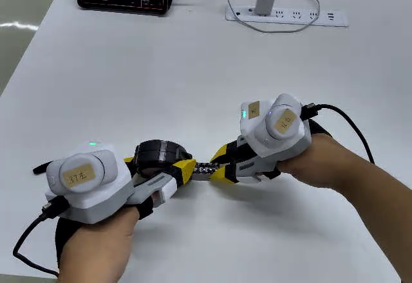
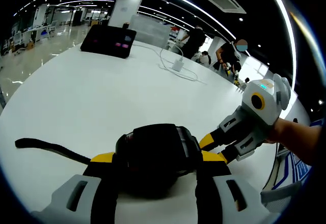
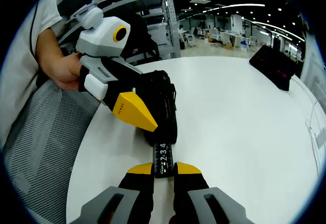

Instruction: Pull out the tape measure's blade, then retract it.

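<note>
Left gripper point(image 1: 168, 170) fingers are clamping the tape measure point(image 1: 158, 155), which is sitting on the desk point(image 1: 193, 71). Right gripper point(image 1: 217, 164) fingers are pinching the blade point(image 3: 163, 159) just beside the tape measure. Blade's likely thin, springy and slick, so gripping flat near its tip looks best.

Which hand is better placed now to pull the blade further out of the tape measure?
Right. The right tongs are shut on the blade, free to draw away; the left tongs clamp the case, anchoring it.
</note>
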